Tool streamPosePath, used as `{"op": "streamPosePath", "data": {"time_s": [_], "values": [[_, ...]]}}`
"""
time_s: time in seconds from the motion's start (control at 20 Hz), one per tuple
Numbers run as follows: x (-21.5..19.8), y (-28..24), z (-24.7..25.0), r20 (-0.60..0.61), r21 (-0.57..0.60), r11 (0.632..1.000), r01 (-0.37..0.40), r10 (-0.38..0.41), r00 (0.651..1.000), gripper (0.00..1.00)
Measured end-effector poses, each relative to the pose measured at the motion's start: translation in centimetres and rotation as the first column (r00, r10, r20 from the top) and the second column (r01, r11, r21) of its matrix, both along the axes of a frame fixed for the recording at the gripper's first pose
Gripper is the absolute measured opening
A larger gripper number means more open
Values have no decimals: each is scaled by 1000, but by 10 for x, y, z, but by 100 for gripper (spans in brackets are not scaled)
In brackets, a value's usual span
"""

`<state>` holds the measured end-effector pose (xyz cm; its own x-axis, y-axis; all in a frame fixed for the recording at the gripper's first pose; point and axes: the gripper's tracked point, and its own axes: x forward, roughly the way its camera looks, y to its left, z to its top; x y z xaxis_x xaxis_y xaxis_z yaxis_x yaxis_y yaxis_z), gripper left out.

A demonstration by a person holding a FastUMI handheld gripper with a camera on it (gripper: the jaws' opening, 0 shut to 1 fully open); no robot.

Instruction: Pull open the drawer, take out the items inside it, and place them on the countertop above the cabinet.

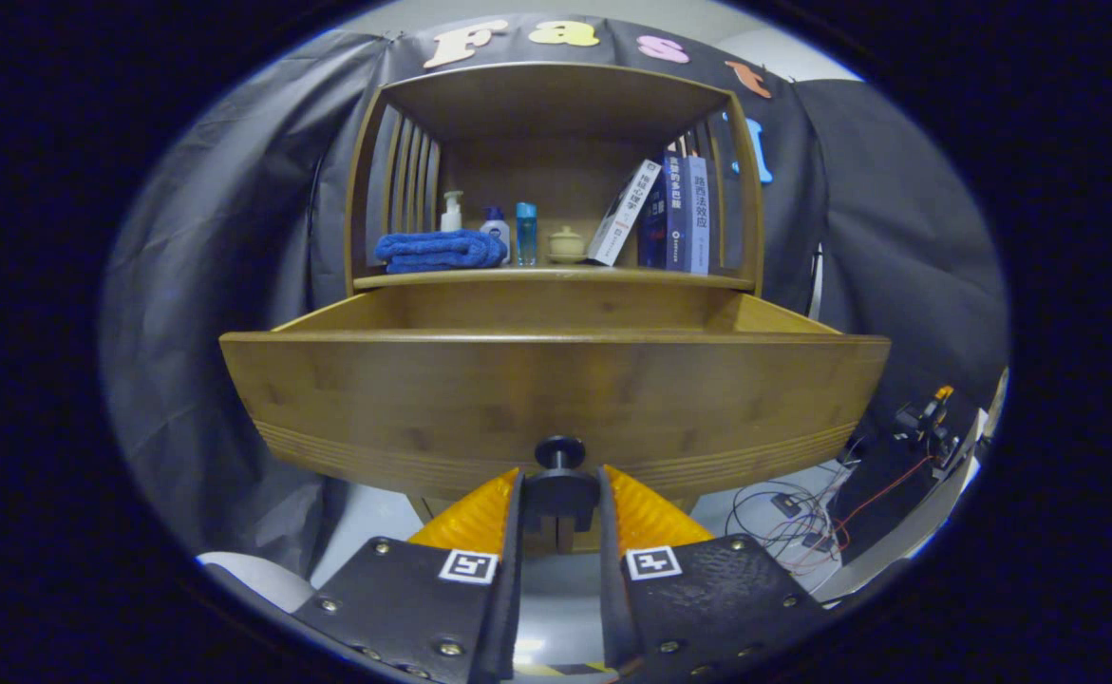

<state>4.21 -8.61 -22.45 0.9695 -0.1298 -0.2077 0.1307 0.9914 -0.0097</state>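
Fingers [560, 503] of the gripper sit closed around the dark knob [560, 452] at the lower middle of the drawer [556, 399] front, one on either side and both apparently pressing on its stem. The drawer stands pulled well out from the cabinet [556, 123]; its interior is hidden behind the high front panel, so its contents cannot be told from this angle. Above it lies the worktop [556, 277], already carrying a folded blue towel [440, 251], three small bottles [494, 228], a lidded jar [566, 244] and a row of books [674, 214] — free space remains chiefly along the front edge.

Judged on appearance, the drawer is solid wood: stiff, fairly heavy, unlikely to flex. The knob is the one sound place to take hold — small, round and probably smooth, so a slack grip could slip off. A straight, level pull should keep the drawer from binding.
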Motion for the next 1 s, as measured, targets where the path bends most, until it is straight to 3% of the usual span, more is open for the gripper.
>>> {"op": "streamPosePath", "data": {"time_s": [0.15, 0.45, 0.8, 1.0], "values": [[-12, 2, 6, 49, 81, 997, -17, 13, 999, 43], [-57, 13, 16, 69, 109, 994, -14, 7, 998, 55], [-63, 8, 73, 97, 106, 994, 28, -38, 995, 97], [-41, 9, 108, 94, 82, 997, 15, -23, 995, 97]]}}
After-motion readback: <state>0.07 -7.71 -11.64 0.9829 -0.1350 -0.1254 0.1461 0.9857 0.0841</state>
